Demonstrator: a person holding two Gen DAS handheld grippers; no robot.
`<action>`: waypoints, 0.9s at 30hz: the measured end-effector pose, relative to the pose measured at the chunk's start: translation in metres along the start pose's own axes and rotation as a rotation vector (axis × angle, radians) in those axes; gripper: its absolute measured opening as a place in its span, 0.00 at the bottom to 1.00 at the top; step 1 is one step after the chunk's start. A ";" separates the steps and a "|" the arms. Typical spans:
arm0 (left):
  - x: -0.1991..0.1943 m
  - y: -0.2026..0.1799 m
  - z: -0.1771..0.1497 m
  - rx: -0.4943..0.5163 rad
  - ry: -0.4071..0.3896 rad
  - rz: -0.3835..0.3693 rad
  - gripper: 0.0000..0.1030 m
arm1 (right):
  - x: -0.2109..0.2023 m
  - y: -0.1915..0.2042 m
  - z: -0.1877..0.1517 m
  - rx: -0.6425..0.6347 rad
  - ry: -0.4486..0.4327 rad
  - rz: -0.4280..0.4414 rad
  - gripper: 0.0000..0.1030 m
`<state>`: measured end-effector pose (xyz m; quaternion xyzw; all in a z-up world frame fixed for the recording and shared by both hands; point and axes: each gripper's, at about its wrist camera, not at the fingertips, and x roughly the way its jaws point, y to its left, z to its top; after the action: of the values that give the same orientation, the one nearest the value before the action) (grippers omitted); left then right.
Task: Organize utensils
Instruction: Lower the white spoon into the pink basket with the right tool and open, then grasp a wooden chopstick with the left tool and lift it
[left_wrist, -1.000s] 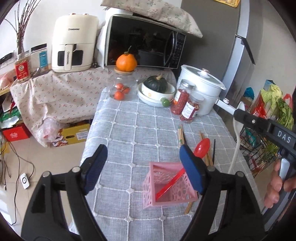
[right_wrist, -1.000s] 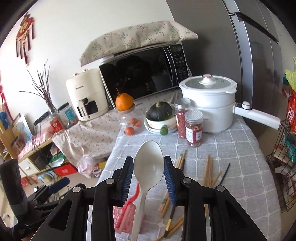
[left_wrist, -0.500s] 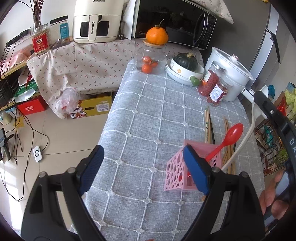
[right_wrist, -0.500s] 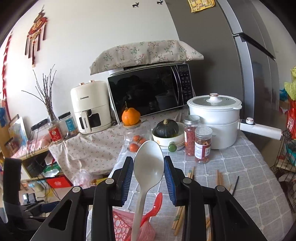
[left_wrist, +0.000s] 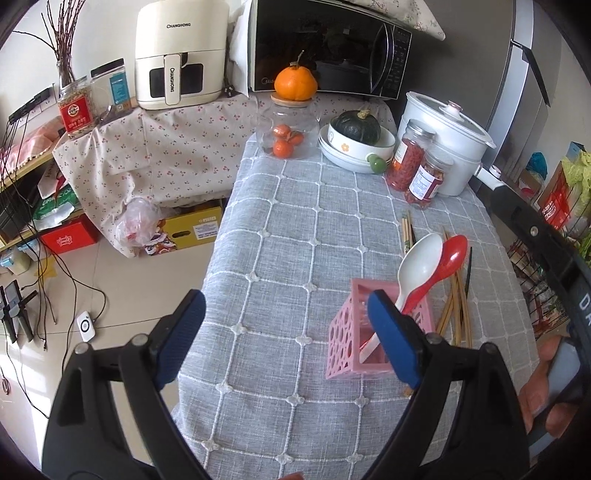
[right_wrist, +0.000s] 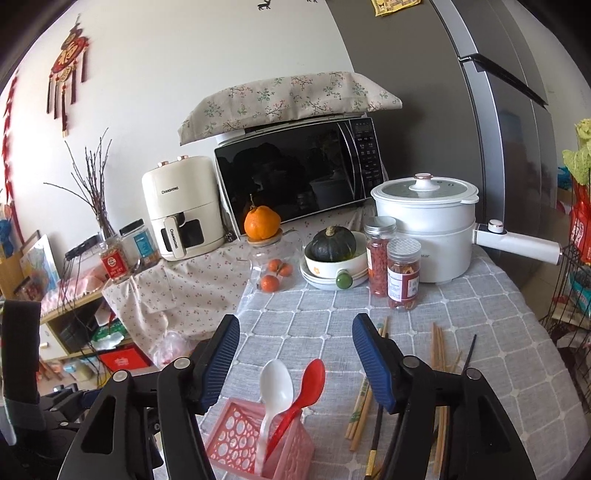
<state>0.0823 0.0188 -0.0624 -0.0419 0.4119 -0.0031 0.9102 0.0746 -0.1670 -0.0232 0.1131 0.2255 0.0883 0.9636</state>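
Left wrist view: the left gripper (left_wrist: 284, 332) is spread wide, empty; the pink holder (left_wrist: 354, 339) with white spoon (left_wrist: 421, 264) and red spoon (left_wrist: 443, 262) is seen by its right finger.

Right wrist view: the right gripper (right_wrist: 295, 362) is parted, empty, above the holder (right_wrist: 243, 439); chopsticks (right_wrist: 439, 343) lie on the cloth (right_wrist: 498, 314) beside.

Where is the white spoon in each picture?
Left wrist view: the white spoon is right of middle, standing in the pink basket, beside the red spoon.
Right wrist view: it is low in the middle, in the same basket, between the open fingers of the right gripper.
Shared landmark: the white pot.
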 end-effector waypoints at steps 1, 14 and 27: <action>-0.001 0.000 0.000 0.002 -0.003 0.000 0.87 | -0.002 -0.002 0.002 0.010 0.007 0.001 0.67; -0.027 -0.013 0.003 0.065 -0.076 0.018 0.97 | -0.018 -0.041 0.016 0.031 0.141 -0.074 0.90; -0.044 -0.089 0.004 0.277 -0.049 -0.127 0.98 | -0.032 -0.144 0.023 0.115 0.354 -0.232 0.99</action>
<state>0.0593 -0.0674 -0.0198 0.0579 0.3817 -0.1166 0.9151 0.0739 -0.3158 -0.0271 0.1240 0.4072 -0.0177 0.9047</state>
